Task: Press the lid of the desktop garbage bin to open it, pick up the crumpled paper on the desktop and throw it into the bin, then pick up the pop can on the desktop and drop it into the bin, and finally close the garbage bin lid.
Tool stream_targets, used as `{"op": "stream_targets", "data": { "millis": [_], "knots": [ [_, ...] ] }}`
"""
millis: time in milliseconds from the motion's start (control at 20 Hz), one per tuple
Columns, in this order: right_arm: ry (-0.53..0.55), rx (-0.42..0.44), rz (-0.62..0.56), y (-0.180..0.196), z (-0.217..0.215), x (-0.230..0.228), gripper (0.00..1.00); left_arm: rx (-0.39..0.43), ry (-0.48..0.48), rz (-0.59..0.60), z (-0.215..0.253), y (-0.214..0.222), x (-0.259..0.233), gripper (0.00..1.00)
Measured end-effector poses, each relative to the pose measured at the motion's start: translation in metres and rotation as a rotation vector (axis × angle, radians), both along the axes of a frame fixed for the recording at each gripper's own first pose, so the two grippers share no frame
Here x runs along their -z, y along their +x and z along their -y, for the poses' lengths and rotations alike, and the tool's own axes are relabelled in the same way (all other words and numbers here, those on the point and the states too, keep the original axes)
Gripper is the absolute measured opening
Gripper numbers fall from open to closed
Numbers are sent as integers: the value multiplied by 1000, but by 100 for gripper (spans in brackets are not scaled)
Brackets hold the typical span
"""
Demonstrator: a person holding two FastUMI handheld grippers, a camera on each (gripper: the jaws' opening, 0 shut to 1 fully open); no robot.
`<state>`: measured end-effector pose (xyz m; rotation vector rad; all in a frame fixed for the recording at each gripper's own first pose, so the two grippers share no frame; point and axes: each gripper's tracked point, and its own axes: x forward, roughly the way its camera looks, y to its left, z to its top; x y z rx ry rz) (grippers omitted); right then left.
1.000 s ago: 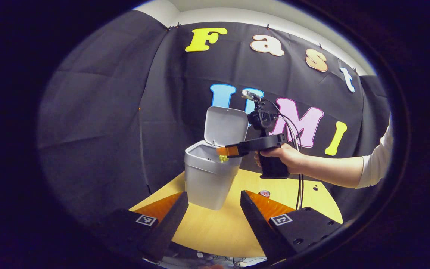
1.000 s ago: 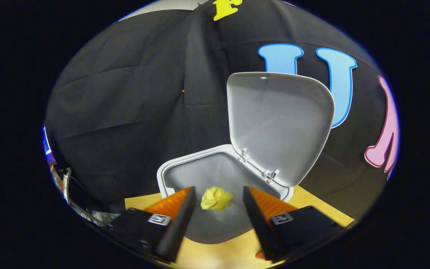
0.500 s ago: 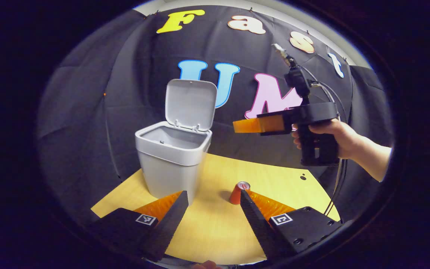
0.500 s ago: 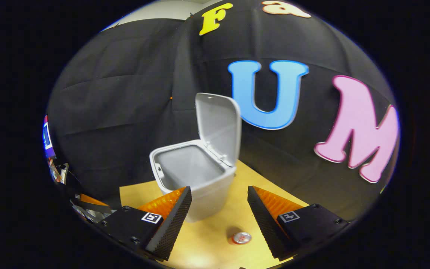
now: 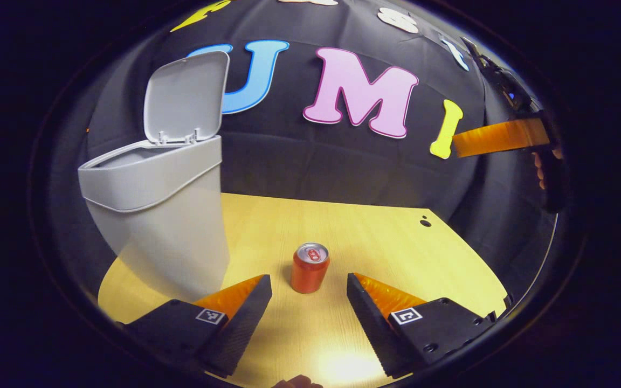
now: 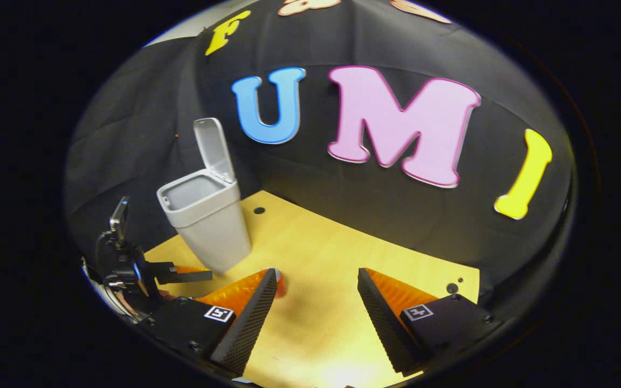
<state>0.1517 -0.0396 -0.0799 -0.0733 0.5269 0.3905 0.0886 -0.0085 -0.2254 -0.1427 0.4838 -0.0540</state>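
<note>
A red pop can [image 5: 309,268] stands upright on the wooden desktop [image 5: 375,237], just ahead of my left gripper [image 5: 309,304] and in line with the gap between its fingers. That gripper is open and holds nothing. The grey bin [image 5: 154,210] stands to the can's left with its lid [image 5: 186,97] up. My right gripper [image 6: 316,318] is open and holds nothing, high over the desk's right side. In the right gripper view the bin [image 6: 205,221] is far left, and the can [image 6: 280,283] peeks out behind one finger. The left gripper [image 6: 192,275] sits low beside the bin.
The desktop has a small round hole [image 5: 425,221] near its back right corner. The right gripper [image 5: 461,144] and the hand [image 5: 542,170] holding it hang at the far right, well above the desk. The black cloth wall closes in behind the bin.
The yellow paper left the right gripper over the bin's mouth. That gripper then drew back to the right. The left gripper came lower and closer to the can.
</note>
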Motion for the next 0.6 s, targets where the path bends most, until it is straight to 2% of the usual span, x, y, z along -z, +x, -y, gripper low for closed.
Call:
{"op": "stream_targets", "data": {
  "millis": [150, 250, 600],
  "knots": [
    [-8, 68, -29, -8, 32, 8, 97, 29, 35, -40, 14, 31, 42, 95],
    [-21, 85, -31, -12, 42, 12, 97, 11, 68, -77, 10, 43, 65, 95],
    [-38, 103, -53, -15, 45, 22, 97, 17, 127, -110, 5, 72, 103, 96]
  ]
}}
